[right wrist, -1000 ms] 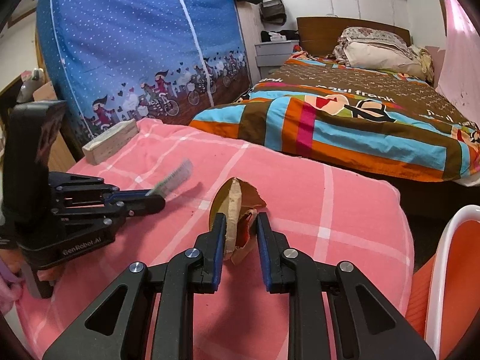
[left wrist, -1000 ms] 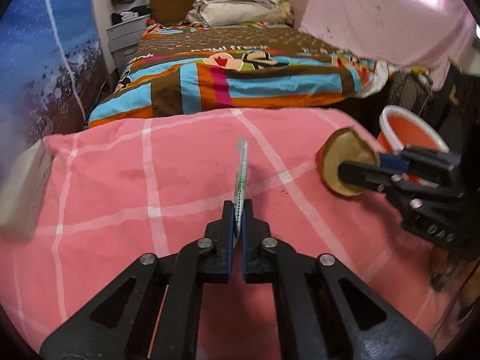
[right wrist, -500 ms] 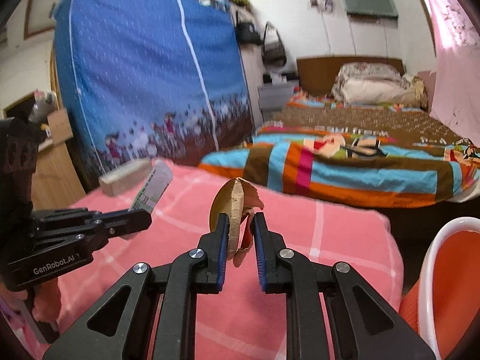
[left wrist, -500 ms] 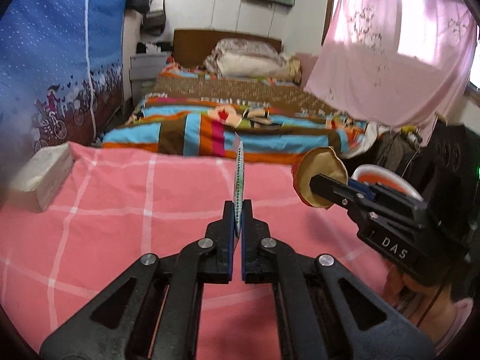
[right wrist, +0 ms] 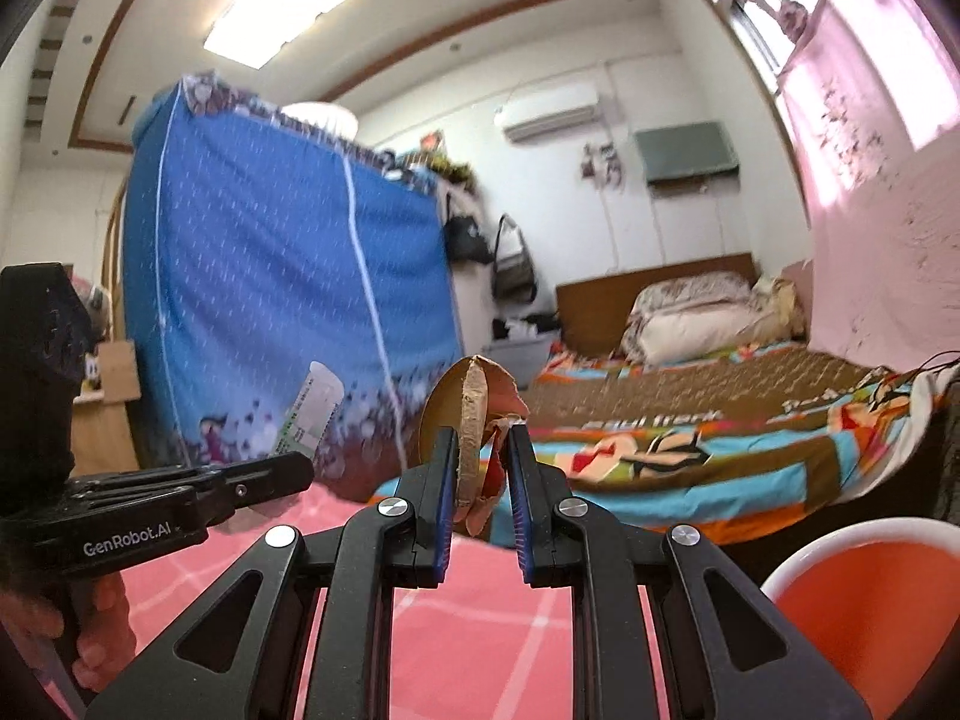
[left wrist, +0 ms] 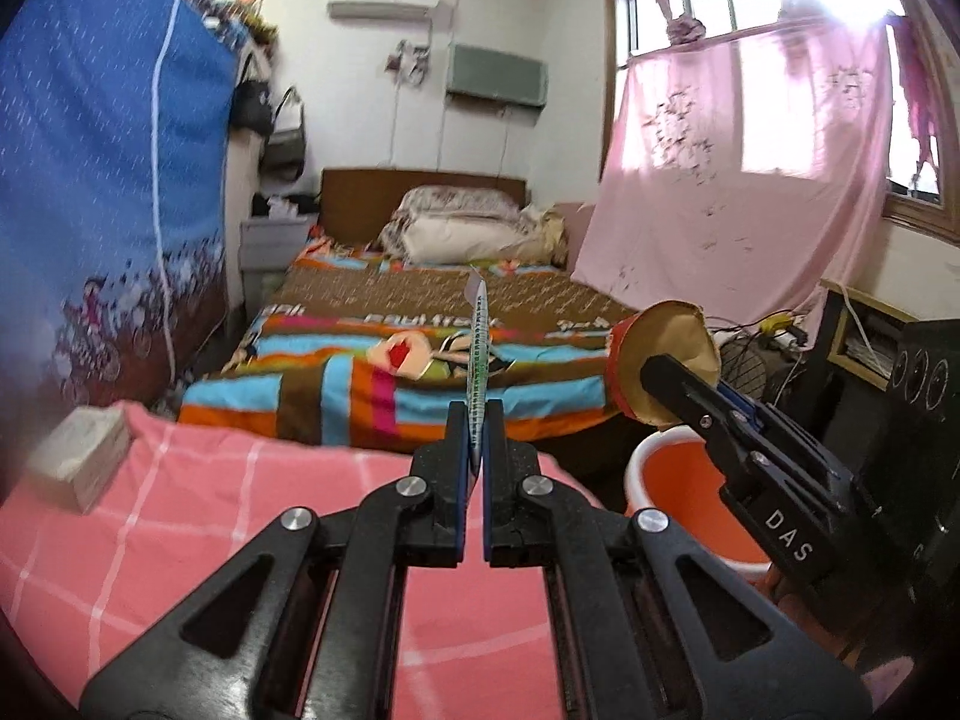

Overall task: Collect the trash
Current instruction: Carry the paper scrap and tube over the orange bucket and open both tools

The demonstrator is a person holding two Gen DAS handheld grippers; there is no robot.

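My left gripper (left wrist: 474,420) is shut on a thin white and green paper strip (left wrist: 477,348), held upright above the pink checked bed (left wrist: 180,540). My right gripper (right wrist: 478,450) is shut on a crumpled brown and red paper scrap (right wrist: 465,414). In the left wrist view the right gripper (left wrist: 660,372) holds the scrap (left wrist: 666,342) above the orange bin (left wrist: 684,498). In the right wrist view the left gripper (right wrist: 288,471) and its strip (right wrist: 309,414) are at the left, and the bin (right wrist: 870,600) is at the lower right.
A white tissue box (left wrist: 81,459) lies at the bed's left edge. A second bed with a striped quilt (left wrist: 420,360) stands beyond. A blue wardrobe cover (right wrist: 270,330) is at the left, a pink curtain (left wrist: 720,192) and dark furniture (left wrist: 900,390) at the right.
Both grippers have risen and tilted up with their scraps still held. The right gripper has moved over the orange bin.
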